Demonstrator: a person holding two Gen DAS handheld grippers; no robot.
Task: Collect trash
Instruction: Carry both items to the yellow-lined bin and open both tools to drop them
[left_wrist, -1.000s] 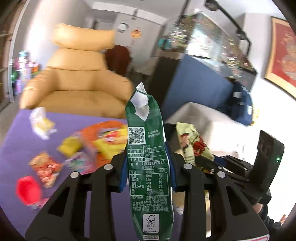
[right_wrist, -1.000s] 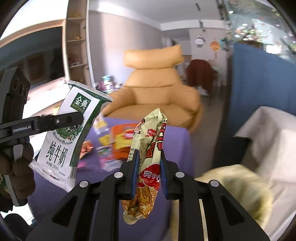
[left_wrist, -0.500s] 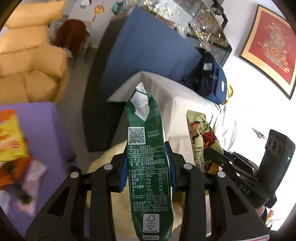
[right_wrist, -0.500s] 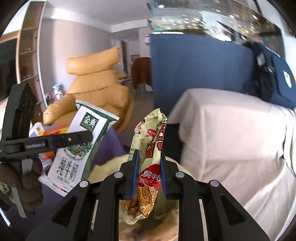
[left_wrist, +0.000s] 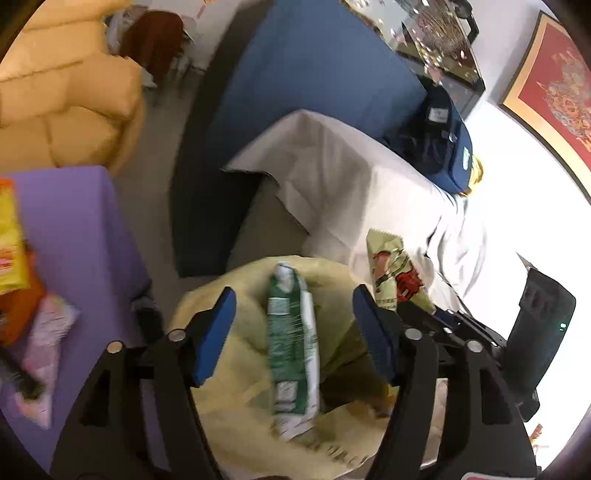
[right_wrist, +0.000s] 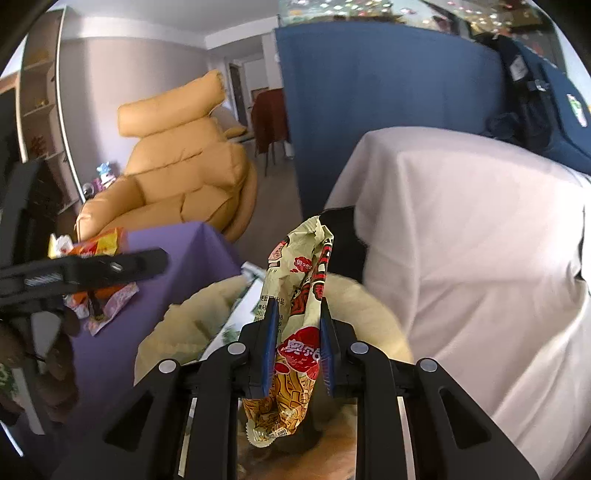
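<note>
Now that my left jaws have just been opening, the green milk carton sits loose between the wide-spread pads, touching neither, blurred, dropping into the yellow trash bag below. One item as good as binned. My right gripper holds the snack wrapper clamped, narrow, over the same bag; release looks next. More wrappers remain on the purple worktop at 9 o'clock.

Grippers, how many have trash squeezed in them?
1. The right gripper squeezes a beige snack wrapper. The left gripper has just been opening its jaws; the green milk carton hangs loose between them, above the yellow trash bag.
</note>
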